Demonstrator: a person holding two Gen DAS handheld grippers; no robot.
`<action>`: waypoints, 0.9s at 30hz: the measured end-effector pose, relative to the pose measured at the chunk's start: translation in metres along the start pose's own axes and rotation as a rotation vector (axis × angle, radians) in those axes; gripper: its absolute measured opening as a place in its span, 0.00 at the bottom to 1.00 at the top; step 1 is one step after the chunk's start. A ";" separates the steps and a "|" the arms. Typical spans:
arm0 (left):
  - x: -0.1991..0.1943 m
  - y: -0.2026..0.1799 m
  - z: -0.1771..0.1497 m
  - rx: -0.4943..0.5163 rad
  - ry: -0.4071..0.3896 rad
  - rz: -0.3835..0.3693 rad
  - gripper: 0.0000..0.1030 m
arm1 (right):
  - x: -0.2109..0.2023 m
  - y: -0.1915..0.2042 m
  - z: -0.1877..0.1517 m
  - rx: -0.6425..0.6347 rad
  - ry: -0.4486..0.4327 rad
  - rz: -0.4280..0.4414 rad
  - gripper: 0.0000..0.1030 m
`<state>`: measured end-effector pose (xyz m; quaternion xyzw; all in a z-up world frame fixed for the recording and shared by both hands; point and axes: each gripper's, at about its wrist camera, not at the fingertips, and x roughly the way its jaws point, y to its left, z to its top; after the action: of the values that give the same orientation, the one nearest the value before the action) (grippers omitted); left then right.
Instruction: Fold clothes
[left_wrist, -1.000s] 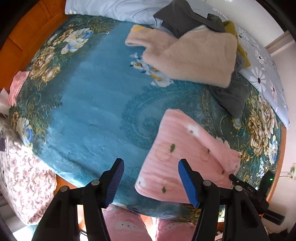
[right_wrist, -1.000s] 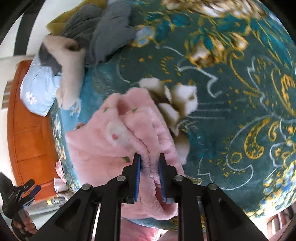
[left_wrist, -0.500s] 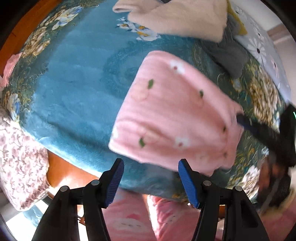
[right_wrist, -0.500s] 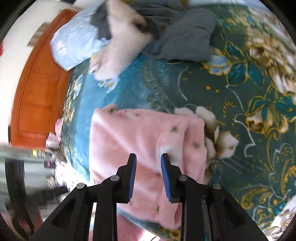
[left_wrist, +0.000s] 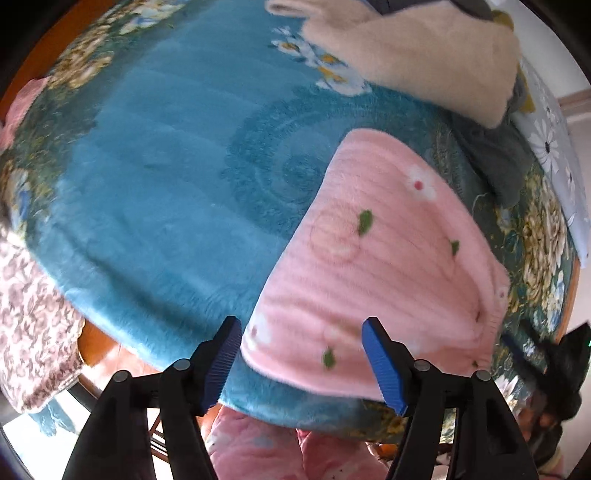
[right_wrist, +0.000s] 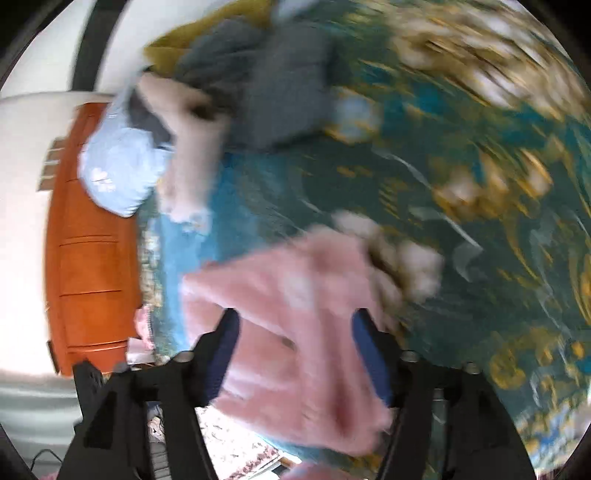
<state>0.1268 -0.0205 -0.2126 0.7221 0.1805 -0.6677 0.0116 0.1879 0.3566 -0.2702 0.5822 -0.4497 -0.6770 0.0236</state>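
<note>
Blue floral bed (left_wrist: 166, 192), pink garment (left_wrist: 373, 280), clothes pile (left_wrist: 424, 70)

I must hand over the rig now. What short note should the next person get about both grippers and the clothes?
Left gripper: open, holding nothing.
Right gripper: open, holding nothing; its view is blurred.
Pink garment: folded, lying flat at the near edge of the blue blanket.
Left to fold: the pile at the far side, with the cream garment and the grey garment.
</note>
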 end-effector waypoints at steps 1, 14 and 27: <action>0.007 -0.001 0.006 0.012 0.016 0.002 0.70 | 0.002 -0.010 -0.006 0.026 0.027 -0.021 0.65; 0.073 -0.009 0.071 0.113 0.146 -0.122 0.76 | 0.046 -0.033 -0.011 0.136 0.112 0.006 0.65; 0.071 -0.011 0.073 0.121 0.165 -0.193 0.34 | 0.073 -0.034 -0.016 0.266 0.122 -0.006 0.47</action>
<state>0.0565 -0.0116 -0.2866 0.7531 0.2089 -0.6139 -0.1113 0.1939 0.3273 -0.3468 0.6215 -0.5313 -0.5750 -0.0285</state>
